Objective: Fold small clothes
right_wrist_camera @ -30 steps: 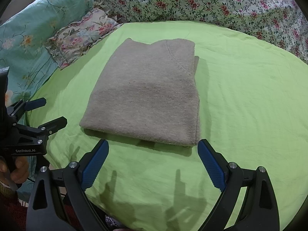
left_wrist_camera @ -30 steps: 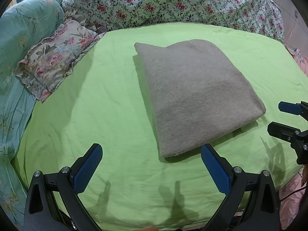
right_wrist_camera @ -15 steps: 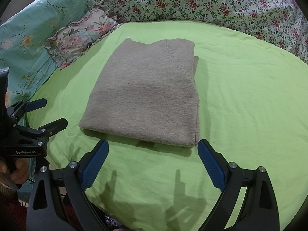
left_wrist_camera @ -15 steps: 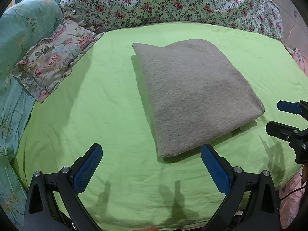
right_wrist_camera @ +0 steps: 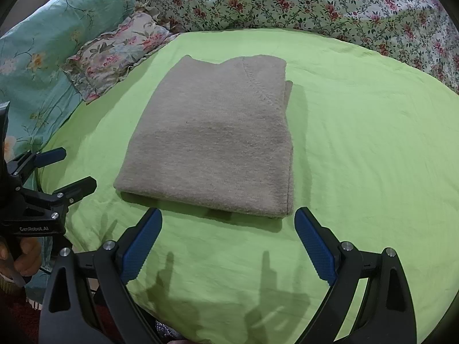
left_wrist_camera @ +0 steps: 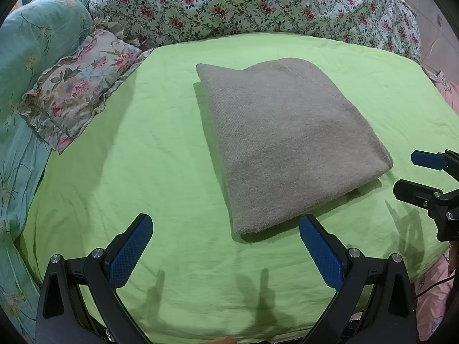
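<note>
— What does the left wrist camera show?

— The left gripper (left_wrist_camera: pixel 223 229) hovers over the green sheet (left_wrist_camera: pixel 143 157) of the bed with its blue-padded jaws spread wide and nothing between them. The folded grey garment (left_wrist_camera: pixel 287 143) lies flat in the middle of the sheet, its near corner just ahead of the gap, closer to the right-hand finger. The right gripper (left_wrist_camera: pixel 413 175) pokes in at the right edge, jaws apart. A frilled floral pillow (left_wrist_camera: pixel 77 91) sits off to the left, a floral quilt (left_wrist_camera: pixel 258 3) behind.

— And the right wrist camera?

— The right gripper (right_wrist_camera: pixel 226 226) is also wide and empty, the garment's (right_wrist_camera: pixel 218 149) near edge just beyond its fingertips. The left gripper (right_wrist_camera: pixel 68 169) shows at the left, jaws apart, held by a hand (right_wrist_camera: pixel 23 255).
</note>
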The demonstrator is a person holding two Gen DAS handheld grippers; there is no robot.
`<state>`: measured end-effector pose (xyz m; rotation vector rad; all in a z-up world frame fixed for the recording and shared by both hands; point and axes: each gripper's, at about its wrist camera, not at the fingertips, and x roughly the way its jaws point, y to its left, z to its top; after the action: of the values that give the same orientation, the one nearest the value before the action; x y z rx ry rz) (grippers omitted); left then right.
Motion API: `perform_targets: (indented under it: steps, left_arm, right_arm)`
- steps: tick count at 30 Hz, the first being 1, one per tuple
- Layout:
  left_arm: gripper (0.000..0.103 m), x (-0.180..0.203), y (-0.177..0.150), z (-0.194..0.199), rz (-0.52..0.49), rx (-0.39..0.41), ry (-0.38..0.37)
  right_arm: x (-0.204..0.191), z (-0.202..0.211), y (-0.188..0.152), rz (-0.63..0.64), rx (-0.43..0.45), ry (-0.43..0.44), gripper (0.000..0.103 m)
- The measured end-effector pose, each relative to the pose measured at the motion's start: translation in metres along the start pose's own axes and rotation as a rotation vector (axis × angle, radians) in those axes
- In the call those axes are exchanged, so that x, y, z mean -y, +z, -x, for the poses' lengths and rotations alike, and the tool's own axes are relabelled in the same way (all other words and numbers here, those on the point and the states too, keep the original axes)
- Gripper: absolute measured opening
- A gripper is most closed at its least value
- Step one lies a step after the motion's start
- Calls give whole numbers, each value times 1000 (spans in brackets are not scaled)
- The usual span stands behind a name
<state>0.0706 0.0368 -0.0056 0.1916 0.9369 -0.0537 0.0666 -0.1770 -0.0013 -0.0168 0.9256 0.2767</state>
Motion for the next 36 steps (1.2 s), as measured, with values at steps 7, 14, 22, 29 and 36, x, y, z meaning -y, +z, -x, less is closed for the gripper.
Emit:
perform_targets:
  steps: [7,14,22,29,36]
  left_arm:
    - [102,0,0,1,0,1,-2]
    - [102,0,1,2,6,4,-5]
    - [102,-1,2,4,17,13,-6]
    - [102,-1,1,6,13,20,-5]
    - [102,1,1,7,9,21,-5]
  right_arm:
    - [0,0,0,-5,2,0,94]
    - [-1,0,0,-1,0,-3,94]
    - [-2,1,1,0,5,-2,94]
    - [-4,2,2,0,7,-3,94]
    - [-5,4,2,0,9,-4,94]
